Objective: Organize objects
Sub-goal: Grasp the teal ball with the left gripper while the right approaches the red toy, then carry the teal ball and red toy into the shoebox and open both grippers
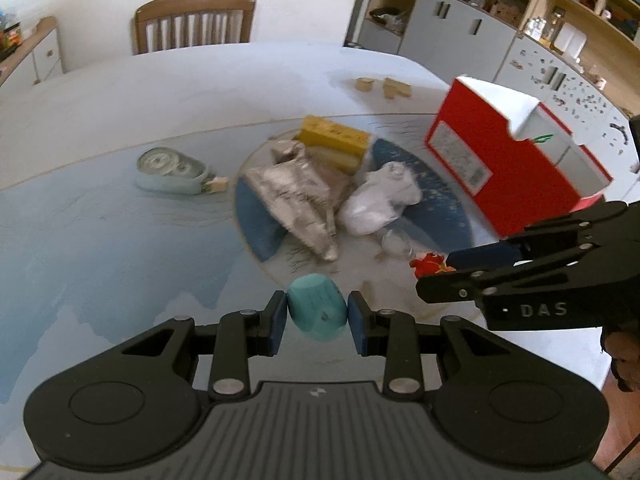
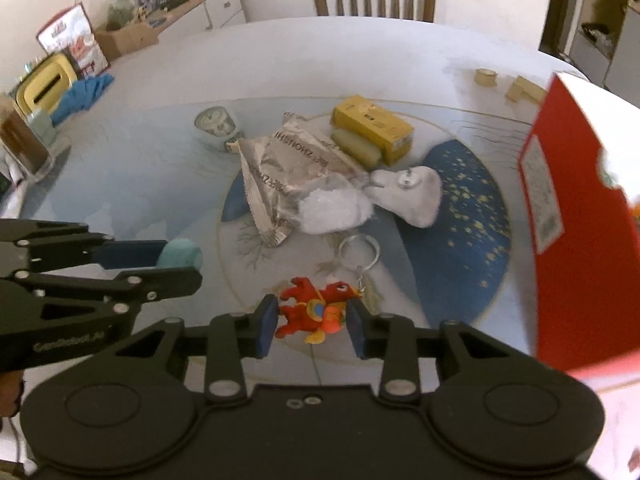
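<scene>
While the left tool [image 1: 317, 317] clamps a teal egg-shaped object [image 1: 316, 311] above the worktop's [image 1: 120, 120] near edge, the right tool [image 2: 312, 320] has its pads pressed on a red keychain figure [image 2: 314, 312], near the red box [image 2: 580, 240] at the right edge.

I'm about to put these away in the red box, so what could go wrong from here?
1. The red keychain toy sits between the right hand-held gripper pads; its key ring trails on a chain and may snag the plush toy.
2. The left hand-held gripper pinches the rounded teal object only at its sides; it might slip out.
3. The two grippers are close and could collide near the red box.
</scene>
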`<state>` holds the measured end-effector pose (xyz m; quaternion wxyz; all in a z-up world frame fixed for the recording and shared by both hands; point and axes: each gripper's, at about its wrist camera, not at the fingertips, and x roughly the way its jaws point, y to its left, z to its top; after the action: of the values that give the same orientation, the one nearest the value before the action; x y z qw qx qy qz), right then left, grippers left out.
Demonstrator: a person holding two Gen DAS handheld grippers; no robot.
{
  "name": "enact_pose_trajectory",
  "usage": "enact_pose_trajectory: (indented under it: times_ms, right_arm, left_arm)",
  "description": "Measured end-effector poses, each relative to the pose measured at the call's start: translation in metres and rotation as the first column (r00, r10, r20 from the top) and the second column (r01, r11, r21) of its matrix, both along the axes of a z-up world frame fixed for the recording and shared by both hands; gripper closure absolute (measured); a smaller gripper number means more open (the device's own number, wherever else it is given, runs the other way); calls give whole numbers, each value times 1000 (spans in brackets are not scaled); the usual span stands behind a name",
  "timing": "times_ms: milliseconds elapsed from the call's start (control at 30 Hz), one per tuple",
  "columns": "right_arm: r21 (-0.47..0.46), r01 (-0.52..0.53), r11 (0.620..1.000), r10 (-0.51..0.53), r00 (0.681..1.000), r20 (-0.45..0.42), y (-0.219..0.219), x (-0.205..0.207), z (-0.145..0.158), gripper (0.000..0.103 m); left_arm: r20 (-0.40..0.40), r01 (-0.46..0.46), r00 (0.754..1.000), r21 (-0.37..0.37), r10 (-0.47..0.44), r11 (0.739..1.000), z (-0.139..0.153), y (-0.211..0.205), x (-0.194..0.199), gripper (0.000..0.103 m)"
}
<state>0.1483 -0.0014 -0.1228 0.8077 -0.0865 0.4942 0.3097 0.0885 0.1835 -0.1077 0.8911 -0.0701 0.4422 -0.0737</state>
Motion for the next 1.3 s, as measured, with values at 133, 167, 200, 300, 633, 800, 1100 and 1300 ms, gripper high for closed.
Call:
enact_pose_trajectory:
  times_ms: [133,167,200,300,633,800,1100,1300]
  right_arm:
    - [46,17,999,-17,1000,-2,-23,-4,21,68]
    - [55,22,998,-23,1000,4,-30,-4,27,68]
    - [63,29,998,-29,1000,9,-36,-5,32,68]
    - [92,48,995,-51,998,34,-56,-5,50,68]
    - [170,115,979,-136,984,117,-131,12,101,68]
    - [197,161,967,-192,970,148,-169,28,115,68]
    - [208,211,955,-255,943,214,-229,57,127,68]
    - [180,259,949,-294,933,206,-261,86,109,67]
  left_arm:
    - [5,30,1000,-13,-30,999,17,-14,4,71]
    - [7,36,999,-18,-36,999,22,-17,5,71]
    - [11,42,999,-23,-42,999,27,-22,6,71]
    - [36,63,997,-18,-62,998,42,-35,9,71]
    - [117,129,985,18,-130,992,88,-88,31,71]
    - [135,158,978,16,-159,987,103,-122,50,71]
    - [177,197,962,75,-208,978,116,-184,83,71]
    - [167,214,959,98,-228,972,113,-220,113,71]
